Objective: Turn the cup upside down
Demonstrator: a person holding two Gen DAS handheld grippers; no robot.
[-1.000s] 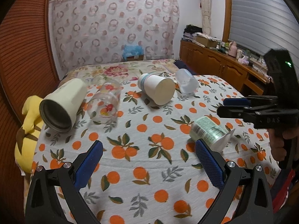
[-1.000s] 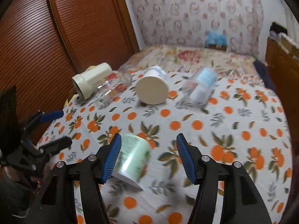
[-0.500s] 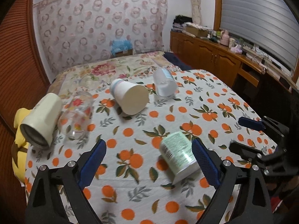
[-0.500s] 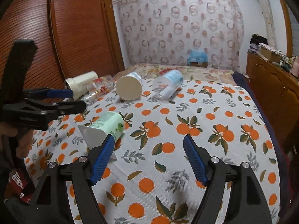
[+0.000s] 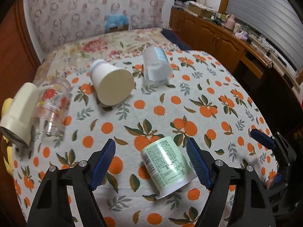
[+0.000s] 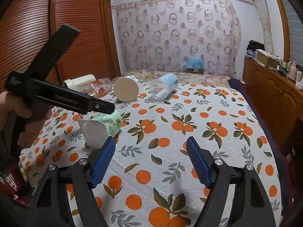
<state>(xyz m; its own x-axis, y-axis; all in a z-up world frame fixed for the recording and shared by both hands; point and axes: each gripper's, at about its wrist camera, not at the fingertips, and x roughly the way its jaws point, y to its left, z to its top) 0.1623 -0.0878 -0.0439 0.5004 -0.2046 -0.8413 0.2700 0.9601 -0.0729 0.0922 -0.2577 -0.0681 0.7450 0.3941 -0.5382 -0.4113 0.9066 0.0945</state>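
Left wrist view is showing the left tongs [image 5: 151,162] standing wide apart with the green yogurt cup [image 5: 166,167] now lying between their blue pads, where a moment ago the cup was sitting off to the right of them; the left tongs have been swinging over it, so a grasp by the left side is looking like the step in hand, though nothing is clamped yet. The cup is lying on its side near the near edge of the bench [image 5: 217,87], its wide rim pointing toward the camera, so it is not yet flipped. In the right wrist view the right tongs [image 6: 150,160] are also gaping apart and holding nothing, having drawn back from the cup, which is now sitting just left of them. Farther off, a cream tumbler [image 5: 19,113], a printed glass [image 5: 52,106], a paper cup [image 5: 110,84] and a clear plastic cup [image 5: 156,67] are all lying on their sides. An orange-print cloth is covering the bench; a bed, wooden cabinets and a patterned curtain are standing beyond.
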